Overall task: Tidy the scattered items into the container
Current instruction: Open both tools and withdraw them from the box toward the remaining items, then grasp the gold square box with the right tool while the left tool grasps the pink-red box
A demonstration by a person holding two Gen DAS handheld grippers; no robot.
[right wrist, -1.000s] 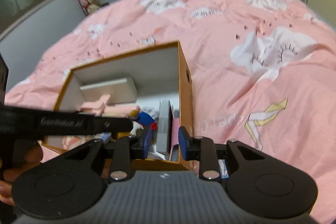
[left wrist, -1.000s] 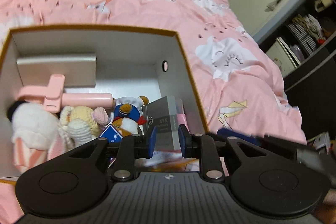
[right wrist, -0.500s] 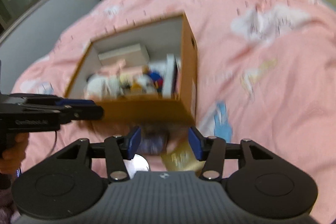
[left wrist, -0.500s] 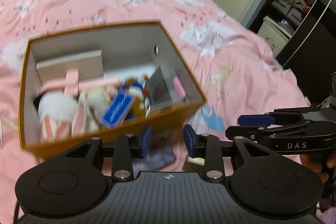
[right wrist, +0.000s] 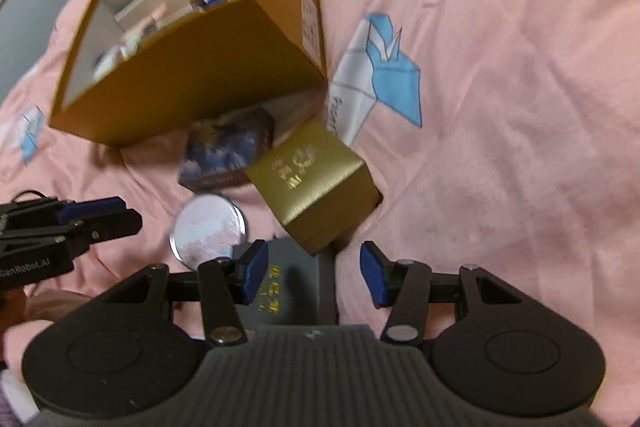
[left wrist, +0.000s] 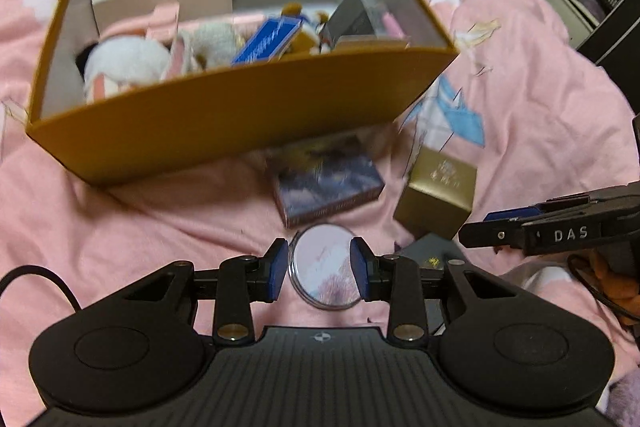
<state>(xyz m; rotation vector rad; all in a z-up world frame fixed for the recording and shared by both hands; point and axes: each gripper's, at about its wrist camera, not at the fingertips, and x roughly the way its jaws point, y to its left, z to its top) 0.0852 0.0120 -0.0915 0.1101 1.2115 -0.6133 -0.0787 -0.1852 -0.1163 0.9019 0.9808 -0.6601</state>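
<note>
Left wrist view shows a clear change from a second ago: then the left claw [left wrist: 319, 275] hung over the open cardboard box [left wrist: 240, 115] with its pads close together, looking down on the toys inside; now it sits lower on the near side of the box, above the pink bed cover [left wrist: 140, 223], and its jaws are opening. A round mirror compact [left wrist: 322, 267] lies flat on the cover right between the blue pads [left wrist: 277, 273]; each pad stands just beside its rim, and I cannot tell whether either one touches it. Half a second ago the compact was not yet in this view.

Beyond the compact lie a dark illustrated box [left wrist: 326, 179] and, to its right, a gold box [left wrist: 438, 191], both just in front of the cardboard box. The right claw [left wrist: 520, 227] reaches in from the right edge.

Right wrist view has changed too: a second ago the right claw [right wrist: 308, 273] hovered at the box rim with narrow jaws; now it points down at the bed with its jaws spread wide and gripping nothing. A flat grey box [right wrist: 288, 287] with gold lettering lies on the cover between its pads, closer to the left pad, with a gap to the right one. The gold box [right wrist: 312, 183] rests tilted against the grey box's far end. The compact [right wrist: 208, 229] lies to the left, near the left claw [right wrist: 104, 217].
</note>
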